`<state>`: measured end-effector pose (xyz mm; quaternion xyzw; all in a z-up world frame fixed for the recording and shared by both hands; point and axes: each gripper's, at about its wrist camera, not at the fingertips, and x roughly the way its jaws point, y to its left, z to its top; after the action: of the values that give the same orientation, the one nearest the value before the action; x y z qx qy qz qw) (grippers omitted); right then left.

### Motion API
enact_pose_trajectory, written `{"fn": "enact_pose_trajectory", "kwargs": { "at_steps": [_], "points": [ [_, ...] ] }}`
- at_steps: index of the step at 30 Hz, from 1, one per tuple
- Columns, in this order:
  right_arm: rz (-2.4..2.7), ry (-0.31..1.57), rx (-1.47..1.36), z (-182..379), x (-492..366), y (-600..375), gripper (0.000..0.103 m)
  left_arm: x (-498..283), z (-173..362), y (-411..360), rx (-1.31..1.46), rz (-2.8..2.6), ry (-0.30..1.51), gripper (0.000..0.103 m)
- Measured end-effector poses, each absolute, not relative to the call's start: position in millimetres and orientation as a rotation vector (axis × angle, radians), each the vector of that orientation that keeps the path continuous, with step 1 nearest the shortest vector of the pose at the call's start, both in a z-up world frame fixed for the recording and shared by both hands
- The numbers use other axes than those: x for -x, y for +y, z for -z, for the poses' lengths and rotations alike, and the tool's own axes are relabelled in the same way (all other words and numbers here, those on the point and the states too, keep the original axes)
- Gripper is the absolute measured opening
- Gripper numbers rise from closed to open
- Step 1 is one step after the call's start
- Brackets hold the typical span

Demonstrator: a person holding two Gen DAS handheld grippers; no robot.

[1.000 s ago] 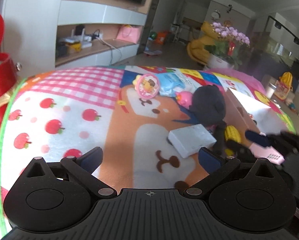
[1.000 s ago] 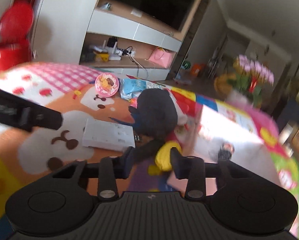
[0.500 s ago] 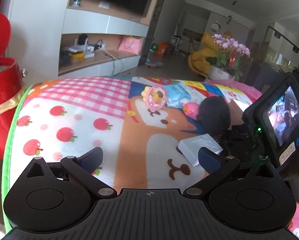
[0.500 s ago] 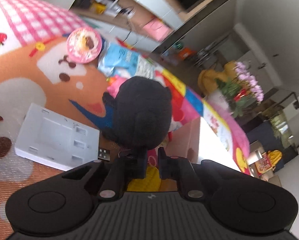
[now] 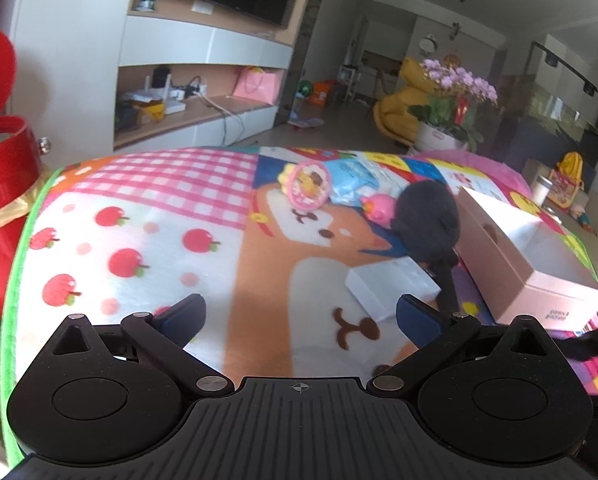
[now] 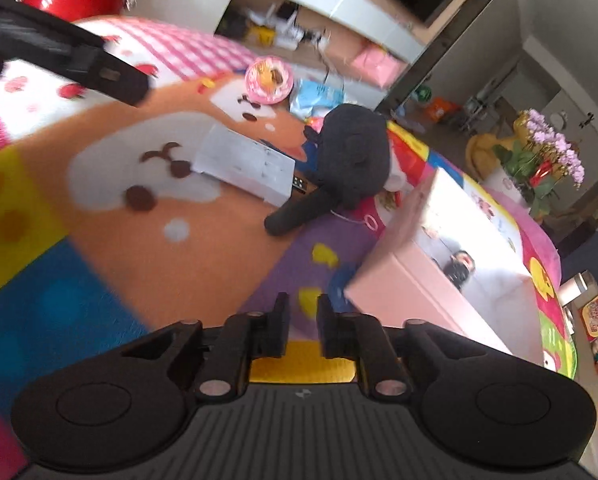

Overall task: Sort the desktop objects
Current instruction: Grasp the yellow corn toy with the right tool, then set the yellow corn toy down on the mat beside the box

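We are holding a yellow ridged toy point(image 6: 303, 368) in the right gripper's point(image 6: 302, 316) nearly closed jaws, the open pink cardboard box point(image 6: 403, 284) lying just ahead-right; left gripper point(image 5: 299, 312) jaws wide, empty.

Left gripper point(image 5: 298, 320): jaws spread wide, nothing between them, held level above the bench.
Right gripper point(image 6: 302, 322): jaws drawn close with a narrow gap, a yellow object point(image 6: 302, 366) lodged at their base, tilted downward.
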<state>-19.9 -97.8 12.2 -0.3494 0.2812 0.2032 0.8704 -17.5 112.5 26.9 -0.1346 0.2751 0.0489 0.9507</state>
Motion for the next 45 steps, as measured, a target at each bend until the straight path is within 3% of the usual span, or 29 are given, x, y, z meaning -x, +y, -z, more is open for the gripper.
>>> {"fn": "enact_pose_trajectory", "kwargs": {
  "at_steps": [1,3,8,11,20,23,25,38,42,45],
  "points": [
    [-0.41,0.573,0.717,-12.0,26.5,-107.2,0.044,16.0,-26.4,109.3,0.27,-0.093,0.564,0.103],
    [-0.383,0.583,0.679,-14.7,31.7,-121.9,0.053,13.4,-26.0,100.2,0.257,-0.075,0.573,0.103],
    [-0.335,0.605,0.509,-22.0,35.9,-163.0,0.062,9.1,-27.1,76.8,0.21,-0.037,0.596,0.103],
    [-0.343,0.59,0.362,-30.0,40.1,-187.7,0.076,5.5,-26.8,64.6,0.188,-0.021,0.61,0.103],
    [-0.362,0.699,0.157,-8.2,63.9,-225.2,0.076,-2.4,-28.6,34.7,0.125,0.031,0.638,0.103],
    [-0.337,0.689,0.111,-6.9,73.3,-237.2,0.054,-4.4,-26.8,28.9,0.119,0.041,0.649,0.103],
    [-0.332,0.681,0.121,-8.3,73.4,-236.7,0.03,-4.9,-25.7,25.4,0.115,0.051,0.655,0.103],
    [-0.455,0.512,0.401,-14.5,17.5,-178.5,0.031,4.9,-29.9,39.3,0.117,0.013,0.647,0.103],
    [-0.451,0.514,0.463,-11.9,17.8,-178.9,0.056,5.4,-26.9,46.9,0.126,-0.003,0.652,0.103],
    [-0.401,0.528,0.482,-9.0,22.3,-190.9,0.058,1.0,-21.1,48.9,0.142,-0.004,0.668,0.103]
  ]
}}
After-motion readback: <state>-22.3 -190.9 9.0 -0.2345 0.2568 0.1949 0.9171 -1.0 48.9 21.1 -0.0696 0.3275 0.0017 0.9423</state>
